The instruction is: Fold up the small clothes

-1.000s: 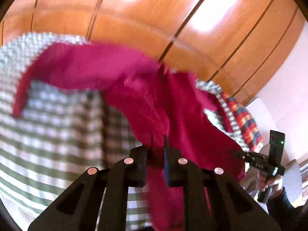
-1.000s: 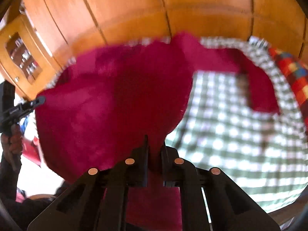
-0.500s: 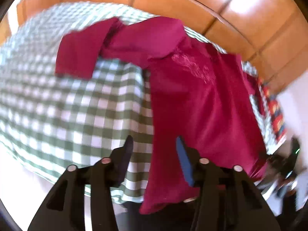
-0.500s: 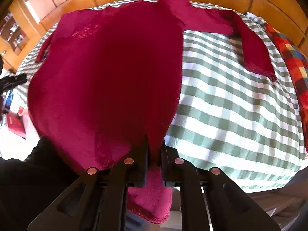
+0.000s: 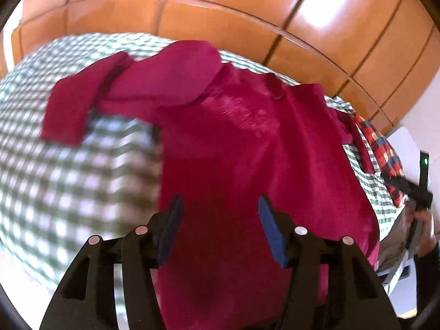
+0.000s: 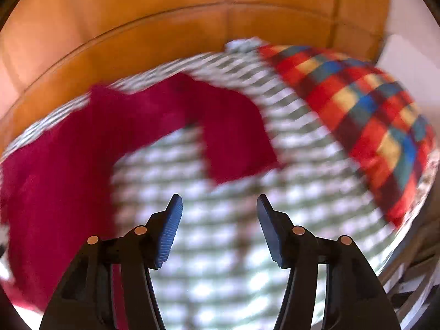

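A crimson long-sleeved top (image 5: 247, 148) lies spread on a green-and-white checked cloth (image 5: 68, 178), its hem hanging over the near edge. Its left sleeve (image 5: 71, 110) is bent near the far edge. My left gripper (image 5: 218, 206) is open and empty above the top's lower body. In the right wrist view the top (image 6: 55, 170) lies at the left with its right sleeve (image 6: 233, 140) bent toward me. My right gripper (image 6: 218, 206) is open and empty over the bare checked cloth (image 6: 220, 247). The right gripper also shows at the left wrist view's right edge (image 5: 412, 189).
A multicoloured plaid cloth (image 6: 371, 126) lies along the right end of the surface; it also shows in the left wrist view (image 5: 385, 154). Orange wooden panelling (image 5: 247, 13) rises behind the far edge. The surface's near edge drops off just below the grippers.
Both grippers have let go of the top's hem and opened. The top has dropped flat onto the checked cloth. My right gripper has swung right, off the top.
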The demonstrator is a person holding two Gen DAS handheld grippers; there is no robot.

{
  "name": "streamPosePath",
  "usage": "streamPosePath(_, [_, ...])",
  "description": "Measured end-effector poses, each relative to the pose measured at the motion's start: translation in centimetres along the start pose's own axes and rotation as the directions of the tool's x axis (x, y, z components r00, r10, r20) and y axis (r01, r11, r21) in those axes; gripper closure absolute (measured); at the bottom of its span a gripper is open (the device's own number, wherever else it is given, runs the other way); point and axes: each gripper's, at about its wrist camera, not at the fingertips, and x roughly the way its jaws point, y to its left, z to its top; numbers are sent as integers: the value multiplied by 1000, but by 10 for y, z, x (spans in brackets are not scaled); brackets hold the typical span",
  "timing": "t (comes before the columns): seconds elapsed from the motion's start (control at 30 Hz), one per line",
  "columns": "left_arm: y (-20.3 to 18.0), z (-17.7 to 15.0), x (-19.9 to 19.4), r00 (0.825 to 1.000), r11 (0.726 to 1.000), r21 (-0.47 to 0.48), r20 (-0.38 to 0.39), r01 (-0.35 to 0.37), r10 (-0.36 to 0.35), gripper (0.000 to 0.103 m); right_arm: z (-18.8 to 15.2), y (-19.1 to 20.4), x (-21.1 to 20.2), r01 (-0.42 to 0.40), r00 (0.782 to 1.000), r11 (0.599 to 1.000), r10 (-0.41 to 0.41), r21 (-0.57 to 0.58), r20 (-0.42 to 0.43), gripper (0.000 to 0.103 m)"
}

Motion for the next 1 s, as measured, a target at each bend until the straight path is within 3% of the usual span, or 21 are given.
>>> streamPosePath(0.13, [-30, 12, 24, 1000, 999, 42, -20, -5, 6, 45, 14, 6, 44, 45, 998, 998, -48, -52, -50, 48])
streamPosePath(0.2, [-39, 14, 29, 1000, 999, 47, -24, 10, -9, 43, 14, 21, 63, 58, 995, 990, -67, -132, -69, 51])
streamPosePath(0.27, [-47, 15, 37, 999, 999, 48, -33, 20, -18, 42, 14, 31, 73, 98, 991, 976, -113, -196, -69, 89])
streamPosePath(0.33, [-50, 14, 43, 999, 998, 55, -46, 23, -20, 42, 18, 33, 66, 124, 990, 970, -134, -211, -34, 101])
streamPosePath(0.47, [-58, 16, 47, 999, 995, 97, -34, -9, 13, 42, 38, 5, 0, 113, 988, 987, -100, -110, 121, 101])
streamPosePath(0.57, [-58, 20, 49, 999, 994, 106, -28, -15, 18, 42, 56, -23, -50, 144, 962, 989, -133, -29, 239, 101])
streamPosePath(0.67, [-59, 23, 55, 999, 994, 105, -29, -13, 16, 42, 75, -53, -78, 187, 935, 981, -196, 58, 294, 101])
streamPosePath(0.83, [-76, 29, 68, 1000, 991, 130, -27, 1, 3, 42, 110, -89, -55, 345, 895, 930, -367, 128, 255, 101])
streamPosePath(1.0, [-92, 34, 89, 998, 988, 152, -67, 20, -10, 42, 123, -130, 6, 526, 832, 837, -543, 153, 113, 102])
